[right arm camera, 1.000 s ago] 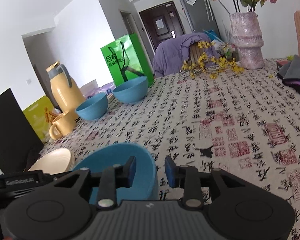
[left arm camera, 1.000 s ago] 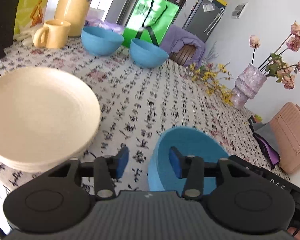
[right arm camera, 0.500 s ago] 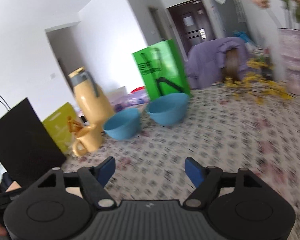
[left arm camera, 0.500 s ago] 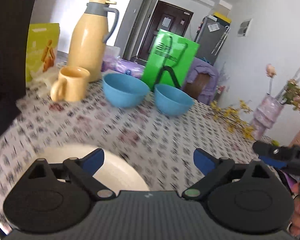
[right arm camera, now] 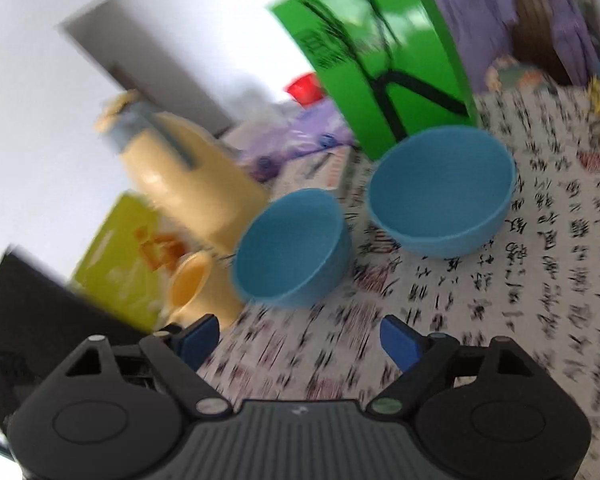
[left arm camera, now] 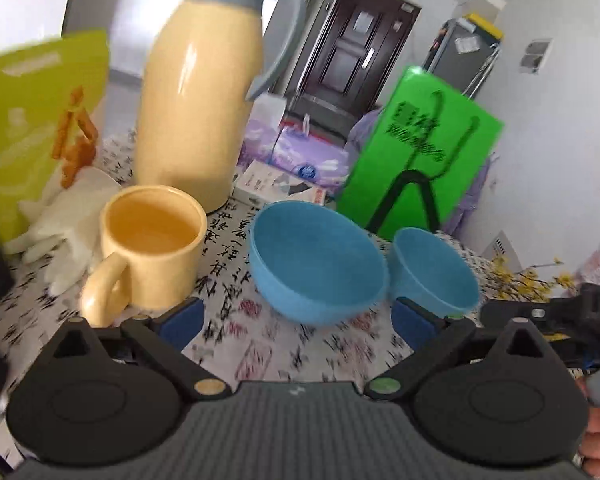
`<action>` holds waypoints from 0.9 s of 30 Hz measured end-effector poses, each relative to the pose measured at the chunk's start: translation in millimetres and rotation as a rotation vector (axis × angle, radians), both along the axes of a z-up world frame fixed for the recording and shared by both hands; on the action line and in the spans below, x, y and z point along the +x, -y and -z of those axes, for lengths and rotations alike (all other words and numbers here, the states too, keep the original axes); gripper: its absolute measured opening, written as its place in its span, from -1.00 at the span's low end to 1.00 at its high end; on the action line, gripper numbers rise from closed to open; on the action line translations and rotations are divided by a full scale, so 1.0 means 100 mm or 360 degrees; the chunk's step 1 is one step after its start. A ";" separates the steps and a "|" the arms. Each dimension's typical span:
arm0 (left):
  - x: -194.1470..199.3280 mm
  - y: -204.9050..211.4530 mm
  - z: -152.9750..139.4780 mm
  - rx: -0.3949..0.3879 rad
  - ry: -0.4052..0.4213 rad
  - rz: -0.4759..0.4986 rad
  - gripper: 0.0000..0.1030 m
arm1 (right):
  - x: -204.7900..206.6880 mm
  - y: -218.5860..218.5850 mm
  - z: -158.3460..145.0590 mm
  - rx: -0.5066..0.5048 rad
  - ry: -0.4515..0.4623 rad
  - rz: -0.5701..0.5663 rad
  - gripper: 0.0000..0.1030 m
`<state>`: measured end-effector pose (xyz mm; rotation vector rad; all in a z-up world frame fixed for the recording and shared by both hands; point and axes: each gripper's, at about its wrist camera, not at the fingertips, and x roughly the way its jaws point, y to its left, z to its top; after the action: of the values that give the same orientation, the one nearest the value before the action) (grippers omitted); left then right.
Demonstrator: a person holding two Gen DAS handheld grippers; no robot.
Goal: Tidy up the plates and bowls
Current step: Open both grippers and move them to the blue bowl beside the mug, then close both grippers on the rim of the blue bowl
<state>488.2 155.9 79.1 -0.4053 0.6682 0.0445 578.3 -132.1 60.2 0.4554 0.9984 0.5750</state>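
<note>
Two empty blue bowls stand side by side on the calligraphy-print tablecloth [left arm camera: 260, 356]. In the left wrist view the nearer bowl [left arm camera: 316, 264] lies just beyond my left gripper [left arm camera: 296, 322], and the second bowl [left arm camera: 432, 272] is to its right. The left jaws stand wide and are still opening, with nothing between them. In the blurred right wrist view the left bowl [right arm camera: 292, 248] sits just ahead of my right gripper [right arm camera: 300, 336] and the right bowl [right arm camera: 440, 192] lies farther back. The right jaws are also opening and hold nothing.
A yellow mug [left arm camera: 152, 248] stands close to the left of the bowls, with a tall yellow thermos [left arm camera: 200, 92] behind it. A green bag [left arm camera: 420, 152] rises behind the bowls. At far left are a yellow-green packet [right arm camera: 120, 252] and a black bag [right arm camera: 40, 300].
Both grippers opened off the rim of a blue bowl near the front and swept across the table to the two bowls by the thermos. The cream plates and that bowl left view.
</note>
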 end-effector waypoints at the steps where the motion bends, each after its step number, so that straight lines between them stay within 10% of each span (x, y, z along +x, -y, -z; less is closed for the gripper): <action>1: 0.14 -0.04 0.05 -0.0006 -0.0033 -0.0031 0.98 | 0.14 -0.08 0.09 -0.0018 -0.0041 0.0026 0.64; 13: 0.89 -0.02 0.48 0.0064 -0.0174 -0.0017 0.75 | 0.88 -0.64 0.70 -0.0094 -0.0161 0.0072 0.29; 20: 0.98 -0.03 0.52 0.0100 -0.0214 -0.0024 -0.45 | 0.99 -0.71 0.75 -0.0127 -0.0132 0.0079 -0.47; 27: 0.96 -0.13 0.50 0.0045 -0.0221 -0.0059 -0.62 | 0.98 -0.70 0.76 -0.0147 -0.0117 0.0060 -0.56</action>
<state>584.4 168.5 28.6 -0.3897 0.7962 0.1178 676.0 -62.6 -15.3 0.4145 1.0797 0.4793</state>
